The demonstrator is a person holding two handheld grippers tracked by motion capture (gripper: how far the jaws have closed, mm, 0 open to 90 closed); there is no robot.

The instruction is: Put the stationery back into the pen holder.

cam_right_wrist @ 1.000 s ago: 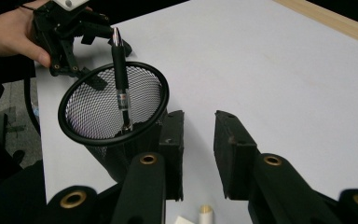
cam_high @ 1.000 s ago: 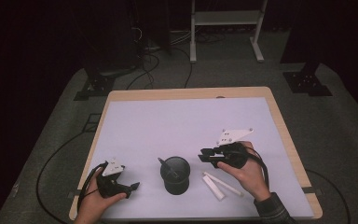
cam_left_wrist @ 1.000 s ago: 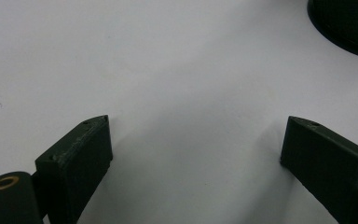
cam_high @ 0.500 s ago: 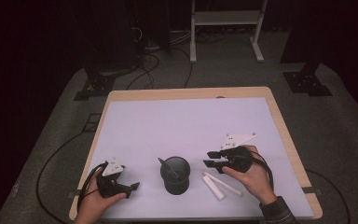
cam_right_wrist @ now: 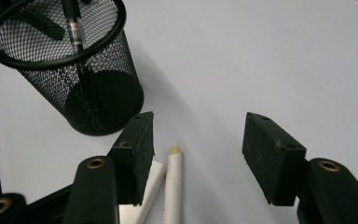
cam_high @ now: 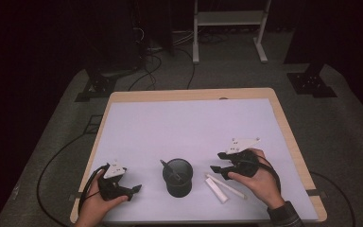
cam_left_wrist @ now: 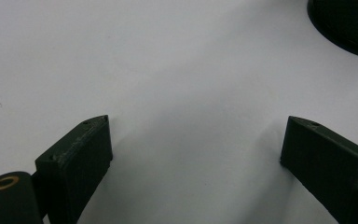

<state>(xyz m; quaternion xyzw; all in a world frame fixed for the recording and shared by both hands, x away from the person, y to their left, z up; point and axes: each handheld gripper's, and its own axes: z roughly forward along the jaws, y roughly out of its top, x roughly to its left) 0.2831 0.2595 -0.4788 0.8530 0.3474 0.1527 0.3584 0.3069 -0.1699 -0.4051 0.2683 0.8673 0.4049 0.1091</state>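
A black mesh pen cup (cam_high: 177, 176) (cam_right_wrist: 70, 65) stands near the table's front edge with a dark pen (cam_high: 168, 169) (cam_right_wrist: 72, 28) leaning in it. Two white pens (cam_high: 223, 187) (cam_right_wrist: 172, 186) lie flat just right of the cup. My right gripper (cam_high: 216, 170) (cam_right_wrist: 198, 154) hovers open over them, one pen under its left jaw and one inside the gap. My left gripper (cam_high: 134, 190) (cam_left_wrist: 196, 154) rests open on the white table at the front left, nothing between its jaws; the cup's base (cam_left_wrist: 349, 23) shows at its upper right.
The white table top (cam_high: 189, 127) has a wooden rim (cam_high: 283, 123). Beyond it stand a metal rack's legs (cam_high: 227, 28), stand bases (cam_high: 312, 80) and cables (cam_high: 151, 56) on the grey floor. A cable (cam_high: 56, 165) trails from the left gripper.
My right gripper has moved toward the front of the table and lower, onto the two white pens. The left gripper has stayed still.
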